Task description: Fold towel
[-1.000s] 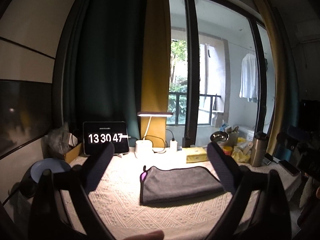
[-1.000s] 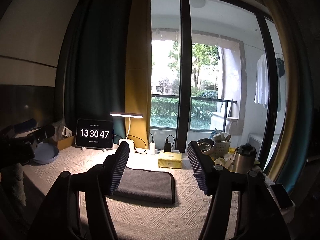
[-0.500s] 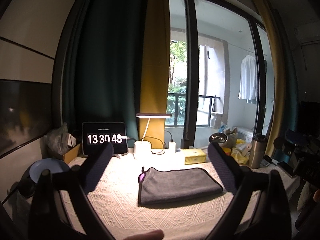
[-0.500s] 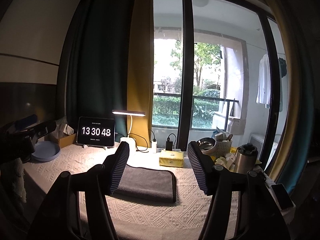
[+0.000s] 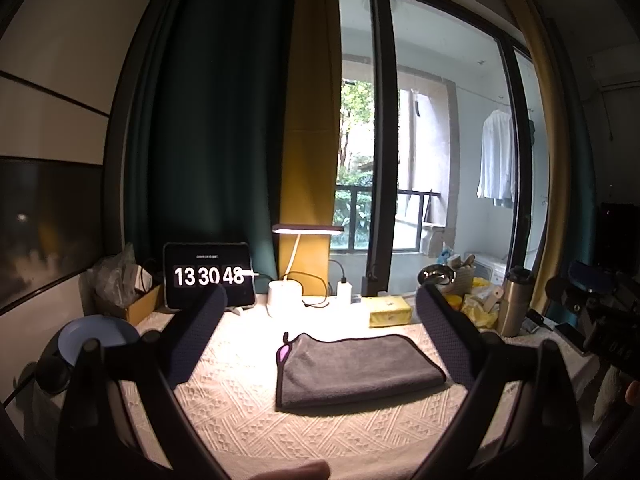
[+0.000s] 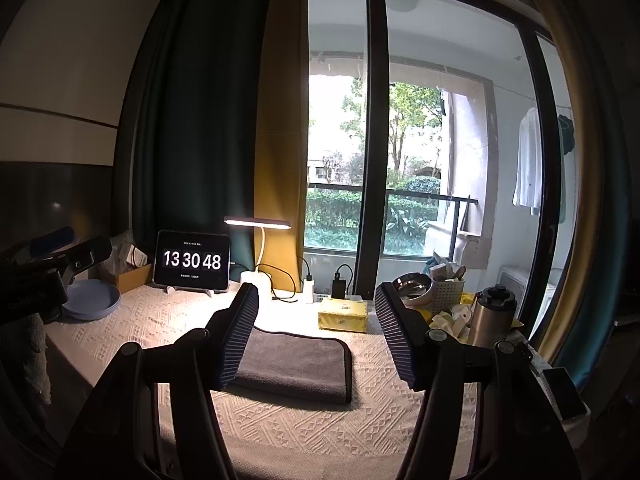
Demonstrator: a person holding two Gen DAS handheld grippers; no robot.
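Both grippers (left gripper (image 5: 320, 328), right gripper (image 6: 316, 320)) spread, above folded towel (image 5: 356, 368).

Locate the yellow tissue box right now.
In both wrist views the yellow tissue box sits at the table's back edge, just behind the folded grey towel, between the lamp base and the steel flask.

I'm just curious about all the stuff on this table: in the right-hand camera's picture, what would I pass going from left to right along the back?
Blue plate → clock tablet → desk lamp → yellow tissue box → steel bowl → steel flask → phone at the right edge.
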